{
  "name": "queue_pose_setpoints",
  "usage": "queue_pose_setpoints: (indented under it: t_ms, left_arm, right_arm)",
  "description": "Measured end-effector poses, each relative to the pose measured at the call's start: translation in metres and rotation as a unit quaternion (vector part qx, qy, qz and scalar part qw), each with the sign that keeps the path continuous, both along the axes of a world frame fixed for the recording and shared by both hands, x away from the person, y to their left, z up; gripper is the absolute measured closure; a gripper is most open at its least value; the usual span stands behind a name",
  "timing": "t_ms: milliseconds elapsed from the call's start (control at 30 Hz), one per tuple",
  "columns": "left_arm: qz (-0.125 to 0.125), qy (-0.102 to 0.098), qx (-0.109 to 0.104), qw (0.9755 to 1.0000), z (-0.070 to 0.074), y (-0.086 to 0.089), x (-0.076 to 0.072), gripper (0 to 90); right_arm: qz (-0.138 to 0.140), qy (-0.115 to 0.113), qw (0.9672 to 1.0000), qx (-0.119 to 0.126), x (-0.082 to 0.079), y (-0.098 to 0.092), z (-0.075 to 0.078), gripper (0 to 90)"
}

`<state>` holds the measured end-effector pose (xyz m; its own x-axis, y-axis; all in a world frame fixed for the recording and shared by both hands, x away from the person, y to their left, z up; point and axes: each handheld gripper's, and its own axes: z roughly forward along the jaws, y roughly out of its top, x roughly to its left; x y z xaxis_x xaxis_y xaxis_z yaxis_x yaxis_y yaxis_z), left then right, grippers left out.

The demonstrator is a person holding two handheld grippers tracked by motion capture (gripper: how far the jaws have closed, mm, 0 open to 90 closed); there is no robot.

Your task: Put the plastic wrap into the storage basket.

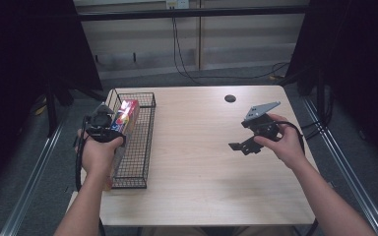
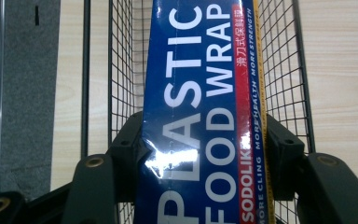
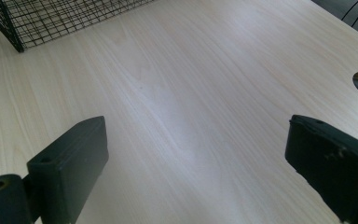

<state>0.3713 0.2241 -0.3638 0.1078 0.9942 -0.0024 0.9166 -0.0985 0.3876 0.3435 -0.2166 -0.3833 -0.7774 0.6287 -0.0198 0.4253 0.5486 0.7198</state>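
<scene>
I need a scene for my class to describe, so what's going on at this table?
A person works with a gripper in each hand. The left gripper is shut on a blue plastic food wrap box, held over the black wire basket at the table's left side. The right gripper is open, with nothing between its jaws, above the bare wooden table.

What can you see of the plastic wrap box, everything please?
The plastic wrap box is a long, narrow carton, glossy blue with a red and yellow strip along one edge and white lettering reading PLASTIC FOOD WRAP. It looks like coated cardboard, with glare and a slight dent near the grip. The left gripper is shut on it, jaws pressing both long sides near one end. It lies lengthwise over the black wire basket at the table's left; whether it rests on the mesh I cannot tell.
</scene>
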Motion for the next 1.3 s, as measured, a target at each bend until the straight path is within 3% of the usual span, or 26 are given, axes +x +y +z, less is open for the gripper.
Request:
queue_pose_setpoints:
  t_ms: [467,967,1300]
  left_arm:
    - [0.025,0.023,-0.012,0.9993,-0.021,-0.009,0.003,43.6]
    - [0.032,0.033,-0.019,0.9988,-0.029,-0.016,0.006,43.1]
    - [0.042,0.051,-0.021,0.9976,-0.033,-0.016,0.008,42.2]
  right_arm:
    - [0.0,0.001,1.0,0.005,-0.002,-0.002,0.0,5.8]
    - [0.002,0.009,1.0,0.003,-0.002,-0.004,-0.007,5.8]
    - [0.0,0.005,1.0,0.001,-0.003,-0.003,-0.007,5.7]
